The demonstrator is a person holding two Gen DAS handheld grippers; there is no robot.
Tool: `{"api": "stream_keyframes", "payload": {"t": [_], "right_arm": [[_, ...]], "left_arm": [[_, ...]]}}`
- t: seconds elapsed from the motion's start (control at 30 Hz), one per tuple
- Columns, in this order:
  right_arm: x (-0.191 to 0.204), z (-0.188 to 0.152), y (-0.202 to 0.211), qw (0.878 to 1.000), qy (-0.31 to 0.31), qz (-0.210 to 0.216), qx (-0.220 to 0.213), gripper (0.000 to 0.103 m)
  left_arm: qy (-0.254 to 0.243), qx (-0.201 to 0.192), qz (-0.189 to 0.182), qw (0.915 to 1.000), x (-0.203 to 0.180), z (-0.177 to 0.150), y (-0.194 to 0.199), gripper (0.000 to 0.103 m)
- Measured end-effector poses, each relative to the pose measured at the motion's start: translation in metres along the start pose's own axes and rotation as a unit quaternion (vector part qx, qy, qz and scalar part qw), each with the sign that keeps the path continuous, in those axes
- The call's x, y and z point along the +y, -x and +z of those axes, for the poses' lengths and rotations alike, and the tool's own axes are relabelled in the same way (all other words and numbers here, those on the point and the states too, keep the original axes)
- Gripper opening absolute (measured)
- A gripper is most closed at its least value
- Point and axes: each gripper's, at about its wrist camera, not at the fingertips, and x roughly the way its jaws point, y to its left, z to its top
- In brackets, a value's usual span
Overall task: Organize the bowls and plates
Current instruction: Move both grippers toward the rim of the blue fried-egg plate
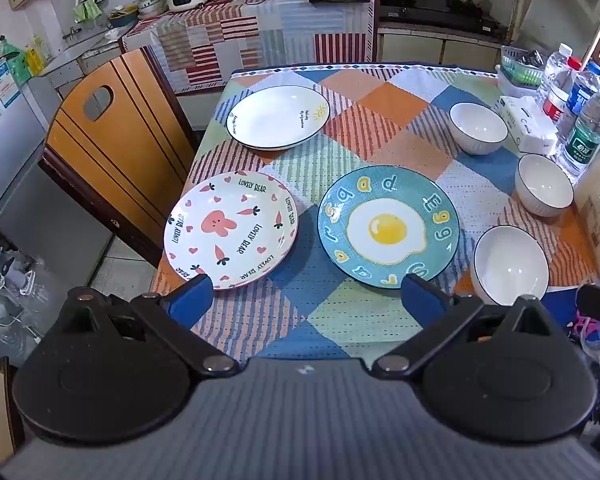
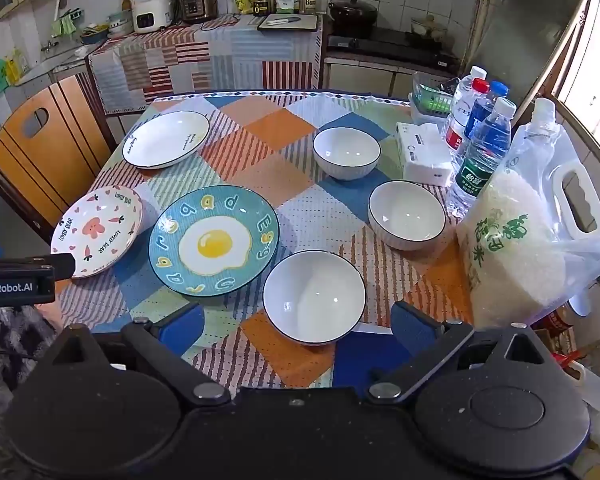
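Observation:
Three plates lie apart on the checked tablecloth: a white plate [image 1: 278, 122] [image 2: 166, 145] at the back left, a pink "Lovely Bear" plate [image 1: 230, 229] [image 2: 97, 230] at the front left, and a teal fried-egg plate [image 1: 388, 227] [image 2: 214, 240] in the middle. Three white bowls stand upright on the right: far [image 1: 478, 128] [image 2: 346, 153], middle [image 1: 544, 184] [image 2: 407, 214], near [image 1: 510, 265] [image 2: 314, 295]. My left gripper [image 1: 306, 300] is open and empty above the table's front edge. My right gripper [image 2: 296, 328] is open and empty, its jaws either side of the near bowl.
Water bottles [image 2: 482, 152], a tissue box [image 2: 424, 154], a green basket [image 2: 432, 100] and a bag of rice [image 2: 512, 236] crowd the table's right edge. A wooden chair [image 1: 100, 152] stands at the left. A kitchen counter [image 2: 204, 56] lies behind.

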Motion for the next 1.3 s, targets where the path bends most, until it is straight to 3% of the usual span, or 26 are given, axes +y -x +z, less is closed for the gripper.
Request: {"api": "stream_keyframes", "payload": {"t": [0.27,0.33,0.83,1.07,1.3], "right_arm": [[-0.001,-0.001,-0.002,1.0,-0.002,-0.005,0.001,0.101],[-0.003,-0.001,-0.004,1.0,-0.004,-0.004,0.003,0.101],[-0.005,0.0,-0.011,1.0,-0.003,-0.018,0.011,0.101],[-0.003,0.001,-0.012,1.0,0.001,-0.019,0.013,0.101],[-0.002,0.0,-0.014,1.0,0.003,-0.018,0.013,0.101]], "left_arm": [[-0.007,0.003,-0.01,0.9999,-0.013,-0.01,-0.011,0.101],[-0.005,0.005,-0.019,0.9998,0.0,-0.001,-0.005,0.098],[-0.011,-0.015,-0.016,0.9997,0.0,-0.003,0.003,0.099],[-0.002,-0.046,-0.029,0.9985,0.003,-0.006,0.015,0.1],[0.0,-0.043,-0.025,0.9988,0.006,-0.006,0.015,0.101]]}}
